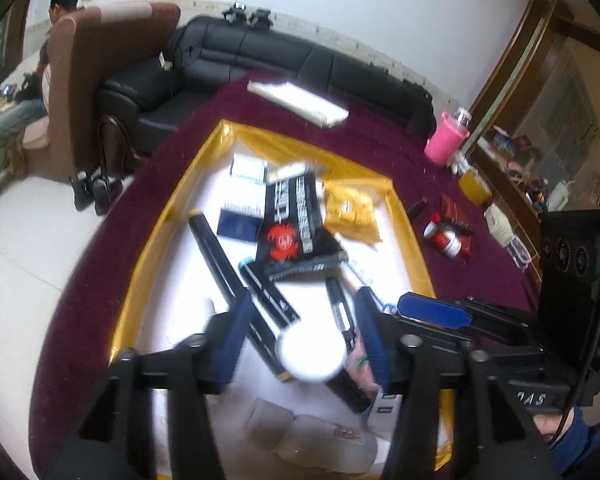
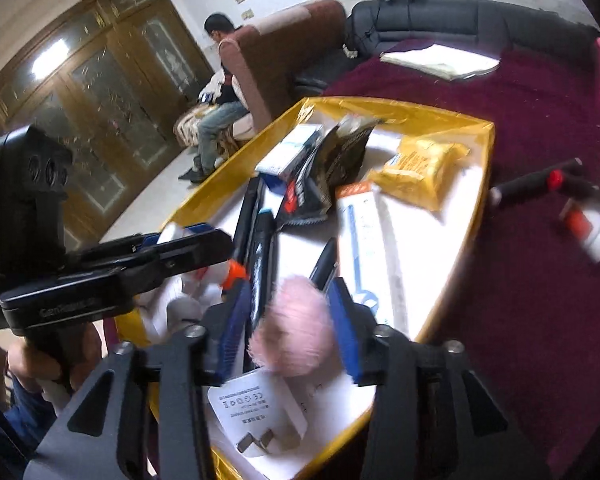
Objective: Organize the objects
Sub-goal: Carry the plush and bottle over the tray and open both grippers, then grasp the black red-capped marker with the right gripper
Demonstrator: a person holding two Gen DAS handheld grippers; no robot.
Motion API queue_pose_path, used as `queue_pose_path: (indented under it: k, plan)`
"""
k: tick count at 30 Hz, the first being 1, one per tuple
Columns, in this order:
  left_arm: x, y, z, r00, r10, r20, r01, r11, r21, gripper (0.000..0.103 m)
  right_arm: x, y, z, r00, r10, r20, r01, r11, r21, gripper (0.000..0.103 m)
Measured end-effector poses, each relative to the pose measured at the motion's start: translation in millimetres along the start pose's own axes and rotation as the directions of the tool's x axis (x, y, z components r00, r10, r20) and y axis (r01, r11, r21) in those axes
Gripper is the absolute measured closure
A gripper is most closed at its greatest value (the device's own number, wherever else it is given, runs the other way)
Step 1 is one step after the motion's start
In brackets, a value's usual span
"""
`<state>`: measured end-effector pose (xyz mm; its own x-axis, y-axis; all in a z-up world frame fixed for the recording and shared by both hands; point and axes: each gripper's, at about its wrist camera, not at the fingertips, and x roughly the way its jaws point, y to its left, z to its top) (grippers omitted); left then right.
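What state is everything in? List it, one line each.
left gripper: open, white disc between pads, gaps visible
right gripper: pads flank pink pom-pom, grip unclear
charger plug: lying unplugged, prongs showing
yellow packet: lying flat in tray
black pouch: propped up, tilted

Motion-blurred white round object [image 1: 311, 354] and pink fluffy thing [image 2: 290, 326]; red-capped bottle [image 2: 588, 228] smeared.

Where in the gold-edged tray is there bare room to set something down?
Free: the white floor of the tray between its left gold rim and the long black tube; also a strip right of the yellow packet. Crowded: the middle, where black packet and boxes overlap.
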<state>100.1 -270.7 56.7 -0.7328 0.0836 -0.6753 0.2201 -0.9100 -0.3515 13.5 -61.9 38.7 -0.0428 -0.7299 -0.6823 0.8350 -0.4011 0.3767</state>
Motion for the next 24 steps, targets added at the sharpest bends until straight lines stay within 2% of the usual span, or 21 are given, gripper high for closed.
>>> queue_pose_path:
  k: [5, 9, 13, 15, 16, 18, 21, 23, 24]
  plan:
    - [-13.3, -7.6, 4.6, 0.998, -0.032, 0.049, 0.031, 0.999, 0.014, 0.047, -15.0, -18.4, 11.0, 0.999, 0.018, 0.035, -0.02, 0.998, 0.053, 0.06]
    - [-15.8, -17.0, 5.2, 0.998, -0.037, 0.051, 0.035, 0.998, 0.042, 0.047, -39.7, -54.9, 30.8, 0.997, -0.017, 0.077, 0.009, 0.994, 0.108, 0.06]
    - [-12.7, -24.7, 3.8, 0.998, -0.05, 0.039, 0.048, 0.997, 0.056, 0.047, -65.6, -100.6, 51.4, 0.985, -0.121, 0.124, 0.101, 0.982, 0.16, 0.057]
    - [-11.6, -28.2, 3.1, 0.998, -0.051, 0.033, 0.049, 0.997, 0.064, 0.047, -76.0, -129.1, 61.6, 0.97, -0.196, 0.144, 0.167, 0.967, 0.19, 0.056]
    - [-11.1, -29.8, 2.9, 0.998, -0.052, 0.029, 0.05, 0.996, 0.067, 0.047, -78.3, -141.4, 65.6, 0.963, -0.227, 0.143, 0.197, 0.961, 0.197, 0.052]
    - [-11.0, -33.4, 2.2, 0.998, -0.056, 0.024, 0.054, 0.996, 0.075, 0.047, -78.5, -170.7, 72.4, 0.947, -0.303, 0.104, 0.274, 0.934, 0.229, 0.052]
    - [-10.9, -38.2, 0.8, 0.998, -0.055, 0.019, 0.053, 0.995, 0.086, 0.047, -75.7, -209.5, 75.9, 0.93, -0.362, 0.065, 0.332, 0.902, 0.276, 0.052]
    - [-9.5, -41.5, 0.2, 0.998, -0.057, 0.014, 0.055, 0.994, 0.094, 0.047, -72.5, -225.9, 70.9, 0.931, -0.366, 0.016, 0.345, 0.89, 0.297, 0.052]
    - [-8.0, -42.9, -0.1, 0.998, -0.057, 0.009, 0.056, 0.994, 0.097, 0.047, -71.6, -228.9, 65.9, 0.941, -0.339, 0.0, 0.323, 0.897, 0.303, 0.052]
